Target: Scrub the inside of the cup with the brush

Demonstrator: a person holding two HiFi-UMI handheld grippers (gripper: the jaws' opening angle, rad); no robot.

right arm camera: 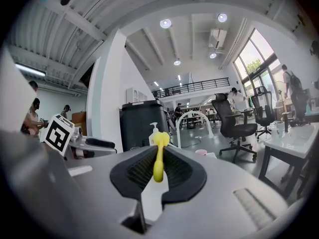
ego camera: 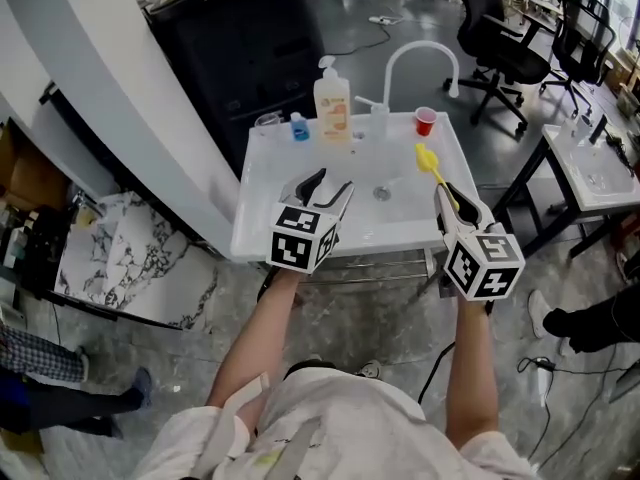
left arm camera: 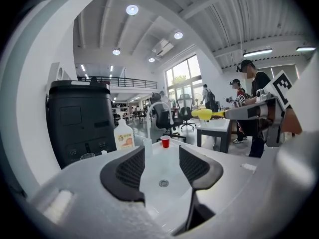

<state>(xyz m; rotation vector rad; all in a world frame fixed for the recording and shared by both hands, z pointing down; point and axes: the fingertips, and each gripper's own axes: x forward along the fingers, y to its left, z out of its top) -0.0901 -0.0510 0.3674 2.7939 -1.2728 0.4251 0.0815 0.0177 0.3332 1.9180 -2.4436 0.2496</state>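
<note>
Head view, item by item: a white sink [ego camera: 248, 200] stands in front of the person, with a curved faucet [ego camera: 421, 56] at its back edge. A pump soap bottle [ego camera: 332, 102], a small blue-topped container [ego camera: 300, 128] and a clear glass [ego camera: 267, 121] are lined along the back left ledge. The red cup [ego camera: 425, 121] stands upright on the back right ledge, just beside the faucet base and well apart from both grippers. The left gripper [ego camera: 330, 186] hovers over the near left part of the basin. Its jaws are apart, and the left gripper view shows only the bare basin and the drain [left arm camera: 163, 183] between the pads. It carries nothing. The right gripper [ego camera: 452, 200] hovers over the near right part of the basin. Its jaws are clamped on the handle of the yellow brush [ego camera: 430, 163], and the brush head points away toward the back of the sink. The right gripper view confirms this, with the handle pinched between the two ribbed pads. Progress: the brush is in hand, so the tool is ready. The cup has not been picked up, and no contact between brush and cup is visible. By this reading the scrubbing has not begun. Outstanding steps: reach the free left gripper to the cup and grasp it, bring the brush head into its mouth, and work the inner wall.
</note>
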